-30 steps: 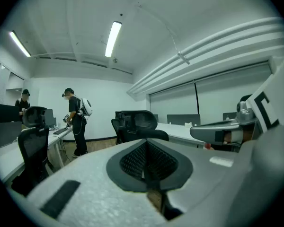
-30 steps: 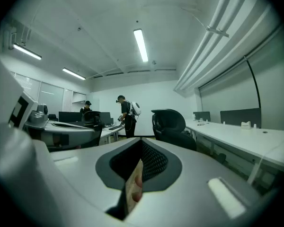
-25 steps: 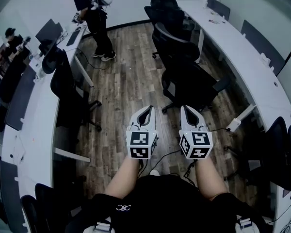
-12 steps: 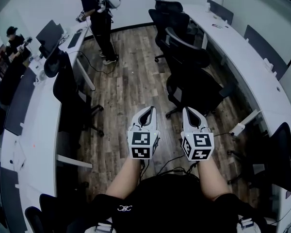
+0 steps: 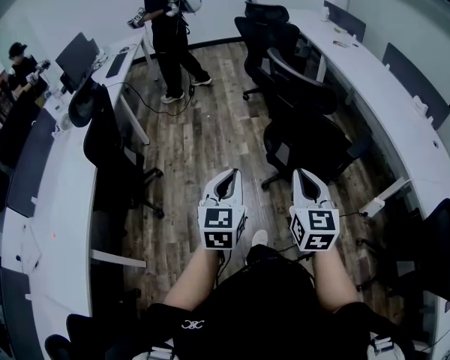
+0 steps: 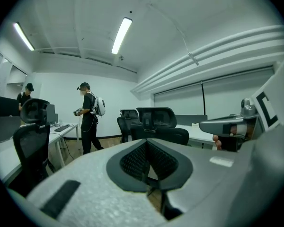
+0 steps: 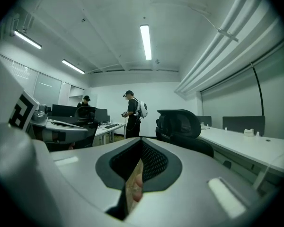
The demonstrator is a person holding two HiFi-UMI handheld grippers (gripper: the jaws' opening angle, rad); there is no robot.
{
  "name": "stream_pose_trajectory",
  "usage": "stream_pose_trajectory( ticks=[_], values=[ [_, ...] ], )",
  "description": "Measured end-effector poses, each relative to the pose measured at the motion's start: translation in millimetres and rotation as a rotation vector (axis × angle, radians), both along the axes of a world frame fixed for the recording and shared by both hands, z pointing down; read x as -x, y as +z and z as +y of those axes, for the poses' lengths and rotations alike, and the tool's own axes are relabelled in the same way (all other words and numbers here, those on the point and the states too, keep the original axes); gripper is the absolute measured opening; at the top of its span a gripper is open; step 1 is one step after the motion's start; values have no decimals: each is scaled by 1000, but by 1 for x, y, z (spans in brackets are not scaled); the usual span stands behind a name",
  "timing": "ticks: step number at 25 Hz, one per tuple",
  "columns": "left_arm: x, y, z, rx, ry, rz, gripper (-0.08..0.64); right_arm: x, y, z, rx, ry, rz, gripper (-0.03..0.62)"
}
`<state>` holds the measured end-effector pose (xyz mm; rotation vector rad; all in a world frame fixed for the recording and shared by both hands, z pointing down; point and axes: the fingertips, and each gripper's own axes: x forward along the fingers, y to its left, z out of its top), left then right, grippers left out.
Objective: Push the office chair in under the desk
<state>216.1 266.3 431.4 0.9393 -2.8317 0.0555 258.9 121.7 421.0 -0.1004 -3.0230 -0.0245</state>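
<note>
The nearest black office chair [image 5: 304, 137] stands out in the aisle beside the long white desk [image 5: 394, 107] on the right, its back towards me. My left gripper [image 5: 226, 177] and right gripper [image 5: 306, 177] are held side by side just short of it, both shut and empty. Neither touches the chair. In the left gripper view the chair's back [image 6: 157, 123] shows ahead past the closed left gripper [image 6: 149, 173]. Beyond the closed right gripper [image 7: 135, 174], the right gripper view has a chair's headrest [image 7: 181, 123] to the right.
Two more black chairs [image 5: 298, 79] [image 5: 264, 19] stand further along the right desk. A left desk [image 5: 56, 201] carries monitors and has its own chair [image 5: 109, 137]. One person [image 5: 169, 28] stands at the far end, another [image 5: 19, 60] sits far left. Cables trail on the wooden floor [image 5: 202, 133].
Both grippers have moved on together along the aisle, still shut. The standing person has stepped to the right, away from the left desk.
</note>
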Motion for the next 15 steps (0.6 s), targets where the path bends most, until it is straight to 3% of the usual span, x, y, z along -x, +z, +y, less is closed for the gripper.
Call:
stream_pose_trajectory(
  ticks=[8,15],
  values=[
    [65,13,-7,37,12,4,8,65,18,-46,31,76,20,8],
    [152,9,-24,53,51,20,8,140,8,-60,20,68,15,9]
  ],
)
